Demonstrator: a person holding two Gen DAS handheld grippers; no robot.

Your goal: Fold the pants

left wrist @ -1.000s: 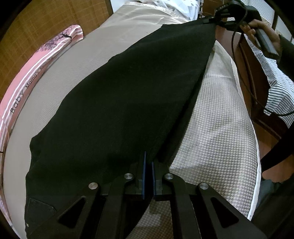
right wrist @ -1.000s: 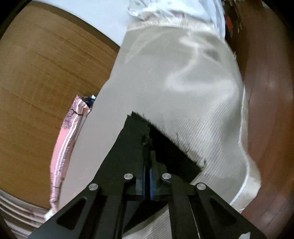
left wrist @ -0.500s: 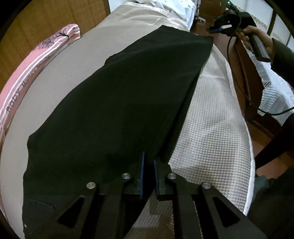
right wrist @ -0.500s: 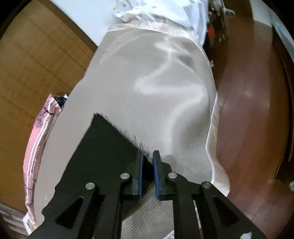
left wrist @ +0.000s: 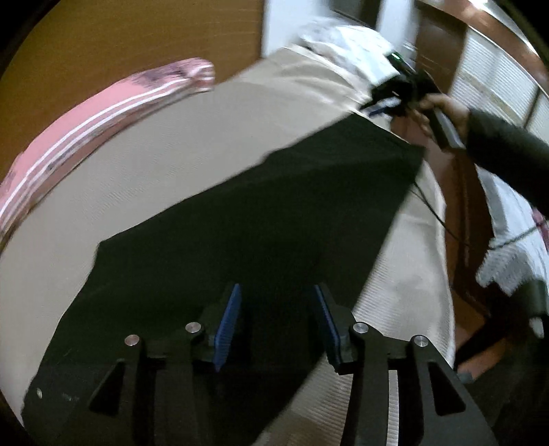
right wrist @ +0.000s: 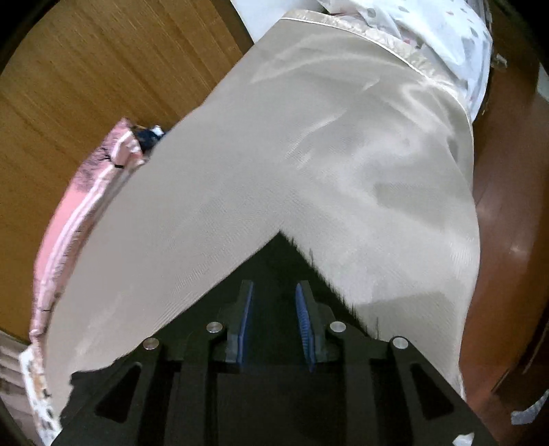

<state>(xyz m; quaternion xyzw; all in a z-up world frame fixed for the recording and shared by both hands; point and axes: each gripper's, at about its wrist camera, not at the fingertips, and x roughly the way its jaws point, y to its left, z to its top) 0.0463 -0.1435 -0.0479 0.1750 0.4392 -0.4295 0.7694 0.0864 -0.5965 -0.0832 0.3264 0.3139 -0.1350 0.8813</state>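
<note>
Black pants [left wrist: 260, 219] lie flat, folded lengthwise, on a beige bed cover [left wrist: 144, 164]. My left gripper [left wrist: 276, 302] is open just above the waist end, holding nothing. My right gripper [right wrist: 274, 298] is open above the hem corner of the pants [right wrist: 279, 254], holding nothing. In the left wrist view the right gripper [left wrist: 394, 97] shows at the far hem end, held in a hand.
A pink striped blanket [left wrist: 89, 113] lies along the bed's left edge by a wooden wall [right wrist: 85, 68]. A white patterned pillow [right wrist: 429, 31] is at the bed's far end. Brown floor [right wrist: 507, 206] lies to the right. A cable [left wrist: 435, 212] hangs off the bed's right edge.
Both grippers have opened and let go of the pants, which now lie flat on the bed. Both grippers have lifted back a little.
</note>
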